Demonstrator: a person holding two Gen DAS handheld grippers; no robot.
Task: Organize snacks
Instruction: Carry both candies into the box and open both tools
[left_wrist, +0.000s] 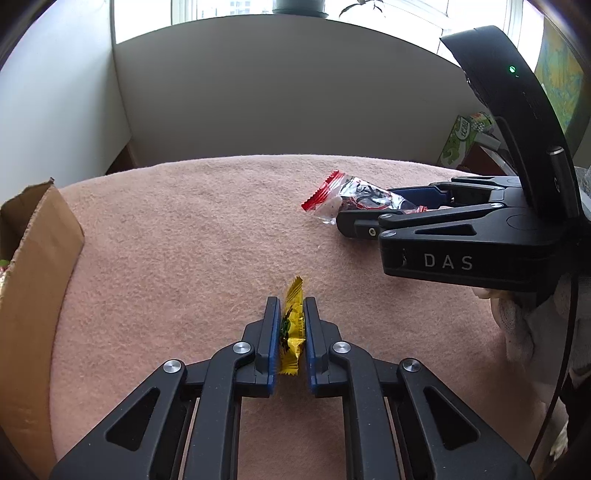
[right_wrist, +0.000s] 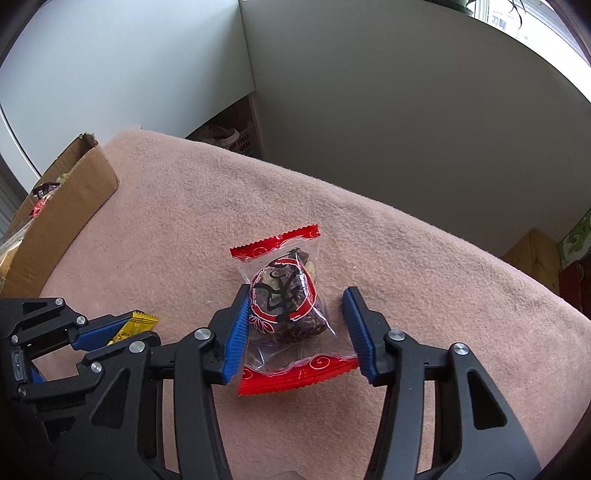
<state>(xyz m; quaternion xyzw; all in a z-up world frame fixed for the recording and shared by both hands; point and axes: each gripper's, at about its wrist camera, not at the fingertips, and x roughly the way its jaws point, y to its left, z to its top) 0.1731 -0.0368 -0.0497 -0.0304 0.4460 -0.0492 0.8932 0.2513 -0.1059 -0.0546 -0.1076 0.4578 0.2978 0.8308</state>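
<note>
Left jaws: we see the left gripper (left_wrist: 291, 325) closed tight on a small yellow packet (left_wrist: 291, 332), its blue pads pressing both long sides; the packet's far end pokes out past the tips.

Right jaws: the right gripper (right_wrist: 295, 328) stands partly open around a clear snack bag with red ends (right_wrist: 284, 314). The left pad touches the bag's side; the right pad sits apart from the bulge and meets only the red bottom seal, so we see no squeeze.

Snack bag: it lies flat on the blanket, a dark lump inside, one red end toward the camera and one away.

Yellow packet: it rests low on the blanket, between the left jaws, near the bag but apart from it.

Hand: we see a white-gloved hand (left_wrist: 517, 325) under the right gripper.

Tabletop: a pink fuzzy blanket (left_wrist: 184, 258) covers it.

Box: a cardboard box (right_wrist: 62, 214) stands at the blanket's left edge with a few wrapped snacks inside.

Room: a pale wall (left_wrist: 277, 103) rises behind, with a bright window and a potted plant (left_wrist: 299, 7) above it.
</note>
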